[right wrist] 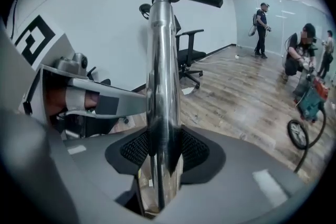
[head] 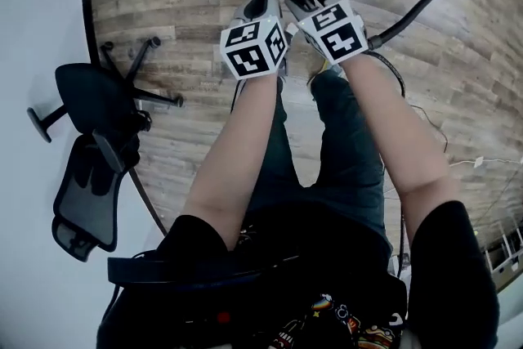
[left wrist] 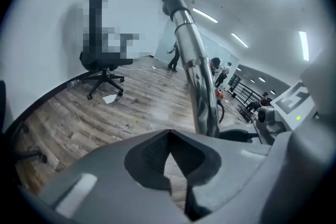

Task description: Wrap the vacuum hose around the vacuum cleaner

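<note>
At the left of the head view an office chair (head: 94, 106) lies tipped over on the wooden floor (head: 188, 4). Toward the top centre, the left hand-held gripper (left wrist: 169, 139) has its jaws pressed together at the tips with nothing between them. In its own view the shiny metal tube (right wrist: 160, 60) passes just to the right of the jaws, outside them. Next to it, the right hand-held gripper (right wrist: 160, 150) pinches that tube across its middle, and the tube stands upright in its view with a black crosspiece at the top. Further right, the black hose (head: 425, 0) leaves the area beside the right hand-held gripper and sweeps up to the upper right corner of the head view, above the floor. The vacuum cleaner's body cannot be picked out with certainty. The tube looks rigid and slick, so a firm squeeze suits it. The hose looks light, bendy and springy, and is probably best taken near its stiff end and fed round in loose loops, since it may uncoil.
</note>
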Action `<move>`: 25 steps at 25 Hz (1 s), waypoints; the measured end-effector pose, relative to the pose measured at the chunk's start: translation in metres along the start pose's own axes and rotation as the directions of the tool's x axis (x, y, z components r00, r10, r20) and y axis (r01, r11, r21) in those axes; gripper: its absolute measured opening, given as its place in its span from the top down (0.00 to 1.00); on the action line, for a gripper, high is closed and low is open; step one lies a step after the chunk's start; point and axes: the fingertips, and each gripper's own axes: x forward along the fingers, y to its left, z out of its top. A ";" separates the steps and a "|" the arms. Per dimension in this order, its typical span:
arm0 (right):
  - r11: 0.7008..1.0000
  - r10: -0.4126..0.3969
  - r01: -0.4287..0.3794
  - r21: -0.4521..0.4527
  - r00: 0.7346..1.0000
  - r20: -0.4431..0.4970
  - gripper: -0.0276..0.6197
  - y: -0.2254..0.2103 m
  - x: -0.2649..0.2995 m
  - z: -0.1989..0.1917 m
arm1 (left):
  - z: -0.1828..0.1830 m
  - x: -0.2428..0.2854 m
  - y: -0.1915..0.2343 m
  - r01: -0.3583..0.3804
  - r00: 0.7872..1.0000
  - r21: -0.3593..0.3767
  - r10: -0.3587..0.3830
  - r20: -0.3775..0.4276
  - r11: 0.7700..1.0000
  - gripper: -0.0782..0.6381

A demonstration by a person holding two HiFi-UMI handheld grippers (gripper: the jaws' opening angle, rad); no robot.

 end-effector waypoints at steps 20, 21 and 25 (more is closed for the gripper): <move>0.932 -0.303 0.190 0.309 0.875 0.377 0.68 -0.117 -0.342 0.103 | 0.164 -0.112 -0.308 0.194 0.965 0.385 -0.246 0.091 0.903 0.89; 0.921 -0.322 0.195 0.337 0.867 0.380 0.68 -0.126 -0.348 0.100 | 0.164 -0.108 -0.317 0.206 0.963 0.400 -0.258 0.079 0.893 0.89; 0.880 -0.381 0.202 0.430 0.841 0.385 0.68 -0.162 -0.364 0.097 | 0.170 -0.088 -0.340 0.249 0.955 0.438 -0.294 0.037 0.864 0.89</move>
